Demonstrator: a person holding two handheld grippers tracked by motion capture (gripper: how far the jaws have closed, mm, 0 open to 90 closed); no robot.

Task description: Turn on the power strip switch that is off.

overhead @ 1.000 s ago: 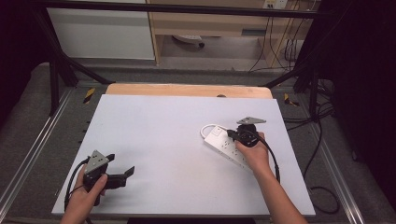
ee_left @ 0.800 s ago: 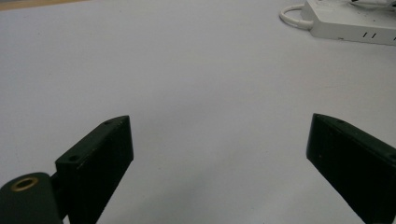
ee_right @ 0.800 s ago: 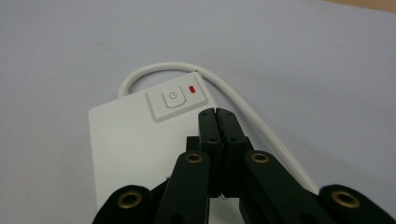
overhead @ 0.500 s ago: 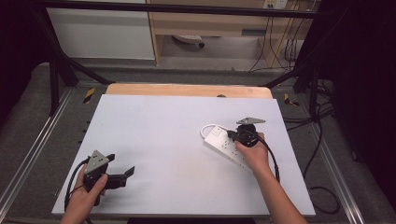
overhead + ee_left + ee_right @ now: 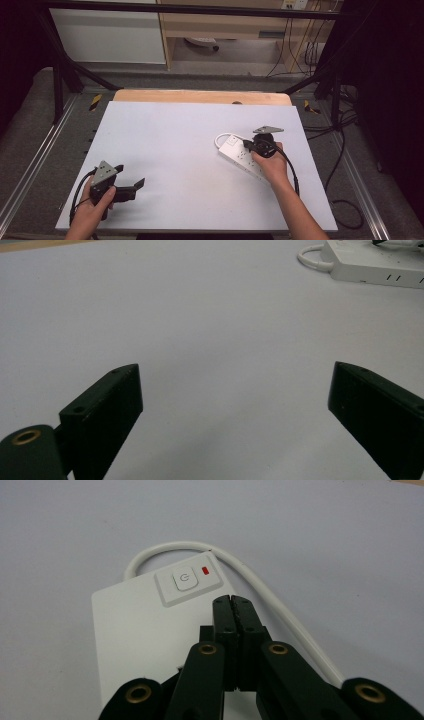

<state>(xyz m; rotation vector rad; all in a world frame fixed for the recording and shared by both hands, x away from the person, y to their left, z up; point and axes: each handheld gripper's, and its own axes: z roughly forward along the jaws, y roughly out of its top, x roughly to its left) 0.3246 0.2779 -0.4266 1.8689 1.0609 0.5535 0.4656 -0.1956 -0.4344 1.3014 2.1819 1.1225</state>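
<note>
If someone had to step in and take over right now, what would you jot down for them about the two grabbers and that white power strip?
Right gripper: jaws shut together, holding nothing, tips just above the power strip, close to its power button.
Left gripper: jaws wide open, holding nothing, low over the bare table at the near left, away from the strip.
Power strip: lies flat on the right half of the table, its white cord looping out from the switch end.
Done: the small light beside the button shows red.
Left: whether the button needs another press I cannot tell; probably check that, then lift the right gripper away.

Closed right gripper [image 5: 233, 601] above power strip [image 5: 145, 630] button [image 5: 184, 579].
</note>
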